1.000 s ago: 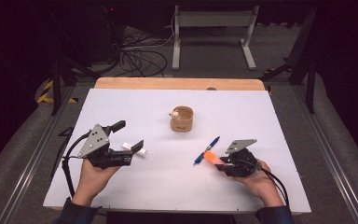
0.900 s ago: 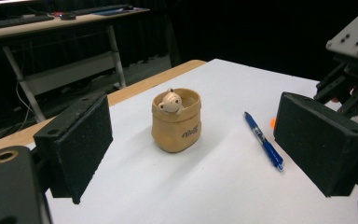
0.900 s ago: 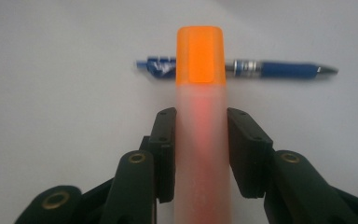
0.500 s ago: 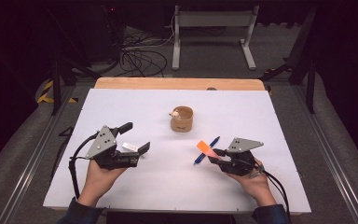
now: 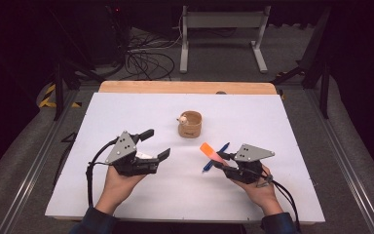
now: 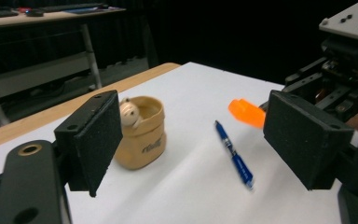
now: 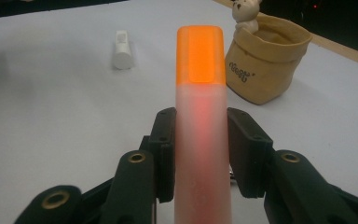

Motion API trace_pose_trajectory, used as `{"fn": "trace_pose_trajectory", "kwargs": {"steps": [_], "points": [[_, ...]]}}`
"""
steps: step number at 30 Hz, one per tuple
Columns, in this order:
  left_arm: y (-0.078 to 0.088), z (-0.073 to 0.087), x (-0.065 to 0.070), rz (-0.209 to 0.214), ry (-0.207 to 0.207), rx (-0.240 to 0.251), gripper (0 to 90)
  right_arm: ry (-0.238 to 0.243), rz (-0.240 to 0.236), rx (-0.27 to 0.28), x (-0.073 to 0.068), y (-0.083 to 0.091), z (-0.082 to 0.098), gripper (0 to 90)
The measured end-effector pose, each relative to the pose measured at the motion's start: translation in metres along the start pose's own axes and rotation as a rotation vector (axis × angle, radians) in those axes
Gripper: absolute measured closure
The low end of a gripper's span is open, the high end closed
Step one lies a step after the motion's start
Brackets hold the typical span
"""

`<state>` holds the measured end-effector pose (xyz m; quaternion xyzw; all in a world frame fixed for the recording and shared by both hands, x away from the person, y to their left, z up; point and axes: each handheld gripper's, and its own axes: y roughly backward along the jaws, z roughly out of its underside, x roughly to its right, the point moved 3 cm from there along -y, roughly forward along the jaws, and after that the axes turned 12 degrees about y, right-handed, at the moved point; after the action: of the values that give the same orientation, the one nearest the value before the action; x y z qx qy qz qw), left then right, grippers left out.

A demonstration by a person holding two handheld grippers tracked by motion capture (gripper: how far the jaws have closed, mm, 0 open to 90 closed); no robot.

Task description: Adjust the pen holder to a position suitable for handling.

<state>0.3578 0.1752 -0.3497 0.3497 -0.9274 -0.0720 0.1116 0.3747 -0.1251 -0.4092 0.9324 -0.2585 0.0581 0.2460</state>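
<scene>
Since the earlier frame the left gripper [image 5: 155,144] has slid toward the middle of the white tabletop [image 5: 282,126], and its jaws have just been closing a little with nothing between them; they stand wide apart, their black foam pads bare. At the right gripper [image 5: 217,159] the orange-capped highlighter [image 5: 211,152] is clamped between the jaws by its frosted, translucent barrel, cap pointing away from the hand toward the table's centre. Just beside it a blue pen [image 5: 215,157] lies flat on the tabletop. Farther toward the wooden far edge sits a small tan pouch [image 5: 190,125] with soft rolled walls, a little pale figure perched on its rim. In the right gripper view, a short white cylinder [image 7: 121,49] lies on its side.
</scene>
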Motion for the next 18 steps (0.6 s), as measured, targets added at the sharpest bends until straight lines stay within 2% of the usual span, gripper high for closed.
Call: {"fn": "trace_pose_trajectory", "kwargs": {"steps": [2, 5, 12, 16, 18], "points": [[-0.005, -0.003, 0.004, 0.011, -0.011, 0.002, 21.9, 0.009, 0.012, 0.020, 0.000, 0.000, -0.002, 65.7], [-0.011, -0.005, 0.006, 0.015, 0.001, -0.002, 22.3, 0.011, 0.022, 0.040, 0.000, 0.001, -0.004, 65.7], [-0.020, -0.001, 0.010, 0.033, 0.000, -0.026, 23.0, 0.013, 0.041, 0.092, 0.001, 0.002, -0.010, 65.6], [-0.023, 0.000, 0.012, 0.040, -0.004, -0.031, 23.2, 0.032, 0.045, 0.113, -0.002, 0.000, -0.013, 65.6], [-0.025, 0.000, 0.014, 0.042, -0.009, -0.035, 23.2, 0.041, 0.032, 0.128, -0.003, 0.000, -0.016, 65.6]]}}
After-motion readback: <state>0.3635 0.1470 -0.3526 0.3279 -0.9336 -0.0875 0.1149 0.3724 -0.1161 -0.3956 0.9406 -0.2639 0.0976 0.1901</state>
